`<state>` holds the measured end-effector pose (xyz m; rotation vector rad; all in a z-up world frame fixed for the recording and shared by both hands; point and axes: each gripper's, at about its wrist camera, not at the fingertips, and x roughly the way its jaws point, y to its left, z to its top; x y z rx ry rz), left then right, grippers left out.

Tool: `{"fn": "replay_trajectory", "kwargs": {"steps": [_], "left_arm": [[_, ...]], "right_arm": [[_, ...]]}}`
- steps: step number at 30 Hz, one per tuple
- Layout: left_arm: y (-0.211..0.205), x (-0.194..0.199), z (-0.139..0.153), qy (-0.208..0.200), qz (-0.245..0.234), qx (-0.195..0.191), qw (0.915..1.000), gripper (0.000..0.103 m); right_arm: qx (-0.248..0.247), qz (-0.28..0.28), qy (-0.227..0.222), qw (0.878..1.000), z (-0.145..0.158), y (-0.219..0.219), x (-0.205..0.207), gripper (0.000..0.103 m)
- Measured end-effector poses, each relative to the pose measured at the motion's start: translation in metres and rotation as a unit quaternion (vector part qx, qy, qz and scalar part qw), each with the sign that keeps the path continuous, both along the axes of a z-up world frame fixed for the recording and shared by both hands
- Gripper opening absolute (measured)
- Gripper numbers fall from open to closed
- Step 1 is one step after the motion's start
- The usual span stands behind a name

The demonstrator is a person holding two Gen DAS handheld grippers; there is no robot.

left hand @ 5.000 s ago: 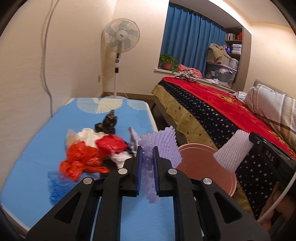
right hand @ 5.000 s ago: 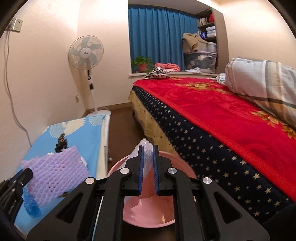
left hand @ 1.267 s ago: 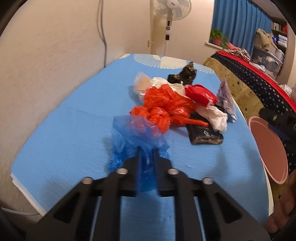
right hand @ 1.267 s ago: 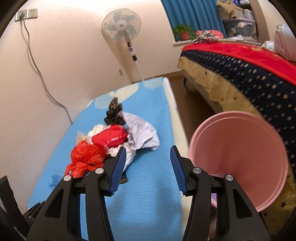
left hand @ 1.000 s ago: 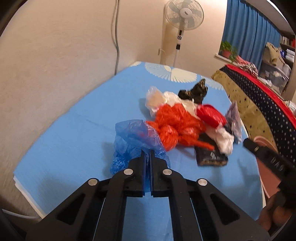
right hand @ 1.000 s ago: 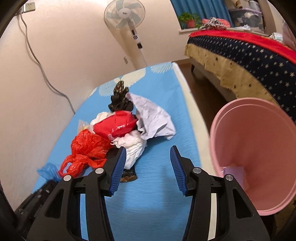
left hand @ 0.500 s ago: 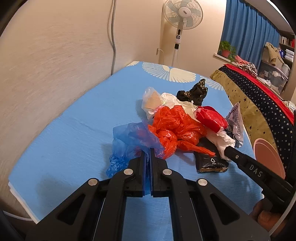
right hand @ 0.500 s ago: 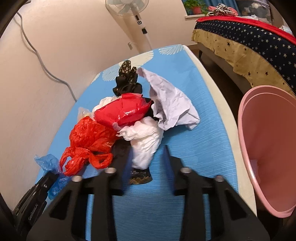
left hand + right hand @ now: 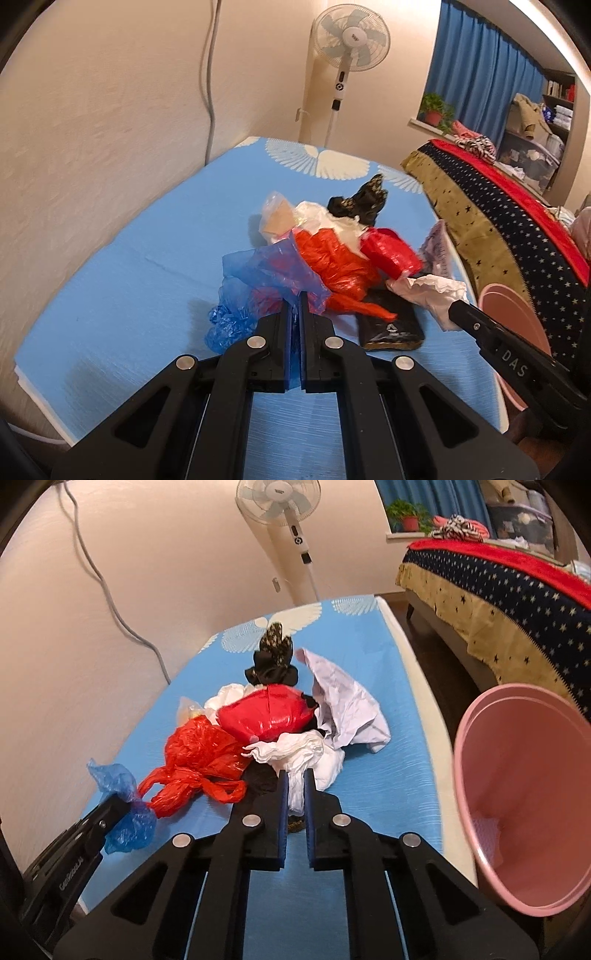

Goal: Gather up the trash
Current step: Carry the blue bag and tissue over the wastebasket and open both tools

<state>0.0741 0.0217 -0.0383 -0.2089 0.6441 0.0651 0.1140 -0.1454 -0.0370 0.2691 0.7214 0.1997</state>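
- left gripper (image 9: pixel 294 306): jaws are pressed together on a fold of the blue plastic bag (image 9: pixel 255 291); the bag is bunched up around the fingertips, its lower end resting on the blue mat (image 9: pixel 110 295).
- right gripper (image 9: pixel 295 786): jaws are clamped on the white crumpled tissue (image 9: pixel 299 760), which is seen pinched between the blue pads at the near edge of the pile.
- in the left wrist view the right gripper (image 9: pixel 452 308) is seen entering from the right, its tip buried in the white tissue (image 9: pixel 432 291).
- in the right wrist view the left gripper (image 9: pixel 122 801) is seen at lower left, with the blue bag (image 9: pixel 122 801) gathered at its tip.
- trash pile is laid mid-mat: an orange plastic bag (image 9: pixel 195 760) touching the blue bag, a red glossy wrapper (image 9: pixel 269 712) on top, a crumpled pale lilac paper (image 9: pixel 347 709) to its right, a black and gold wrapper (image 9: pixel 273 657) at the far end.
- a flat black pouch (image 9: pixel 391 325) is noted under the near side of the pile, on the mat.
- a clear bag with something tan inside (image 9: pixel 277 218) is noted at the pile's far left.
- pink bin (image 9: pixel 480 746) is held just off the mat's right edge, mouth tilted toward the camera; something pale is seen at its bottom.
- background: standing fan (image 9: pixel 280 502), bed with a starred blanket (image 9: pixel 498 583), blue curtains (image 9: pixel 480 81).
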Motion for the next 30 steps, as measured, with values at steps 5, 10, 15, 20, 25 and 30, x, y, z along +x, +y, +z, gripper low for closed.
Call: {"fn": "replay_trajectory", "kwargs": {"steps": [5, 10, 15, 20, 25, 30], "left_arm": [[-0.008, -0.009, 0.010, -0.017, -0.023, -0.003, 0.9996, 0.003], [-0.016, -0.016, 0.018, -0.028, -0.040, -0.003, 0.9988, 0.003], [-0.021, -0.021, 0.024, -0.033, -0.053, -0.005, 0.9980, 0.003], [-0.028, -0.025, 0.028, -0.038, -0.063, -0.007, 0.9973, 0.003], [-0.038, -0.028, 0.032, -0.041, -0.076, -0.007, 0.9963, 0.003], [-0.048, -0.028, 0.033, -0.043, -0.088, -0.011, 0.9951, 0.003]], "right_arm": [[-0.006, -0.002, -0.017, 1.000, 0.014, -0.008, -0.017, 0.008], [-0.012, -0.011, -0.031, 0.999, 0.027, -0.019, -0.032, 0.008], [-0.015, -0.022, -0.043, 0.999, 0.037, -0.027, -0.045, 0.008], [-0.020, -0.035, -0.056, 0.998, 0.045, -0.035, -0.057, 0.008], [-0.024, -0.054, -0.066, 0.996, 0.053, -0.046, -0.067, 0.008], [-0.029, -0.073, -0.072, 0.994, 0.058, -0.058, -0.074, 0.008]]}}
